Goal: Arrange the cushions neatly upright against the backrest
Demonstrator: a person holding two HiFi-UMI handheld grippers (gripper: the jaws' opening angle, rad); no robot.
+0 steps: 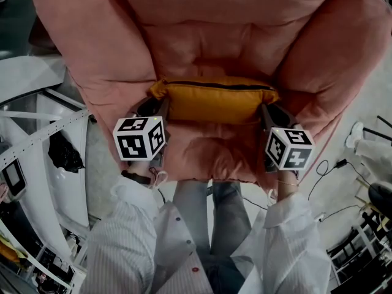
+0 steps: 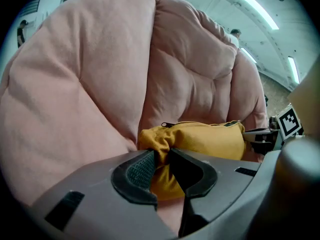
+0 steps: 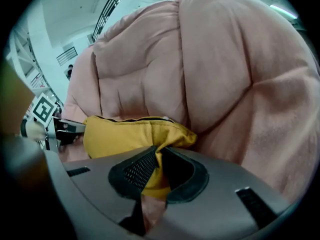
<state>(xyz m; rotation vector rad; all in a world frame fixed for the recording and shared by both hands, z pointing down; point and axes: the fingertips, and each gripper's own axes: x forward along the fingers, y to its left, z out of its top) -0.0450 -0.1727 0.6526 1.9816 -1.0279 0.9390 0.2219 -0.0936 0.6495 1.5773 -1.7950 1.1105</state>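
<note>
A mustard-yellow cushion (image 1: pixel 211 101) with a dark zip along its top stands on the seat of a pink padded armchair (image 1: pixel 214 35), close to the backrest. My left gripper (image 1: pixel 154 108) is shut on the cushion's left corner (image 2: pixel 159 145); the fabric bunches between the jaws of the left gripper (image 2: pixel 162 164). My right gripper (image 1: pixel 268 110) is shut on the right corner, where yellow cloth (image 3: pixel 170 134) is pinched between the pads of the right gripper (image 3: pixel 159 160). Each gripper shows in the other's view, beyond the cushion.
The armchair's fat arms (image 1: pixel 92 60) rise on both sides of the cushion. White frames and equipment (image 1: pixel 37 133) stand left of the chair. Cables (image 1: pixel 334 164) trail on the floor at the right. The person's legs (image 1: pixel 208 213) are at the seat's front edge.
</note>
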